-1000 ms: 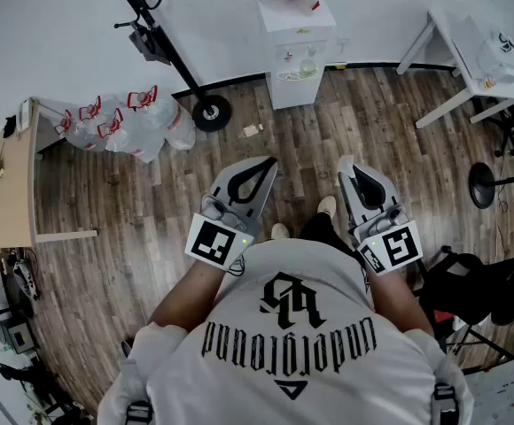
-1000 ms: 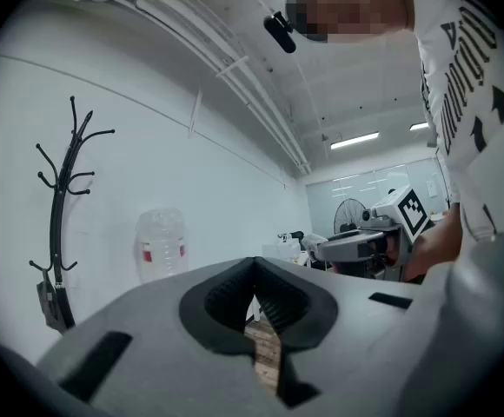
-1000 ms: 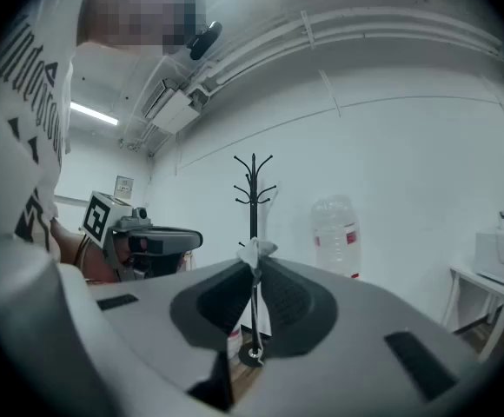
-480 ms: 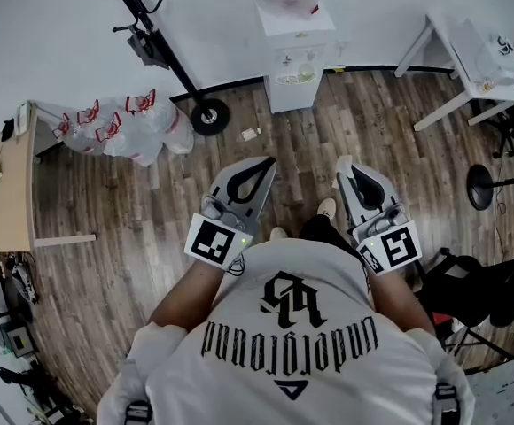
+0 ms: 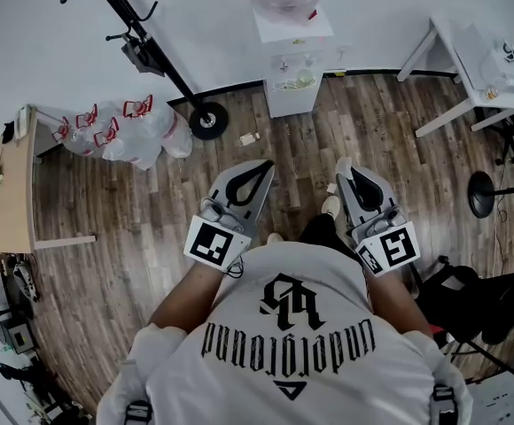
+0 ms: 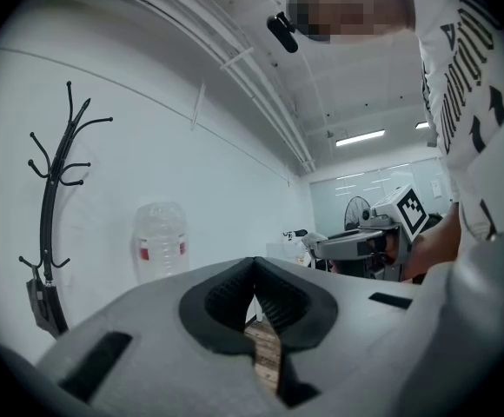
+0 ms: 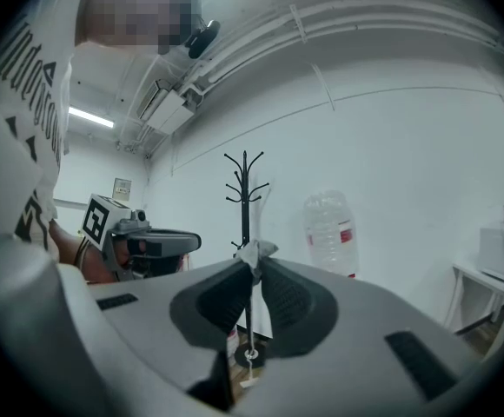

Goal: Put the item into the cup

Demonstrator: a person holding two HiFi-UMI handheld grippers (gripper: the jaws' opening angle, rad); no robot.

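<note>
Here, two grippers side by side at chest height above the wood floor (image 5: 142,220). Left gripper (image 6: 254,261) with fingers pressed together, nothing between them. Right gripper (image 7: 254,264) with fingers closed on the item (image 7: 256,250) — a small crumpled whitish scrap, pinched at the very tips. Ahead by the white wall, a water dispenser (image 5: 291,56) and a black coat rack (image 7: 245,189) — well apart from both grippers.

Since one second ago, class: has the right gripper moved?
Yes, slightly: the right gripper, jaws shut on a pale item, has edged forward toward the water dispenser; the gap between them has shrunk.
</note>
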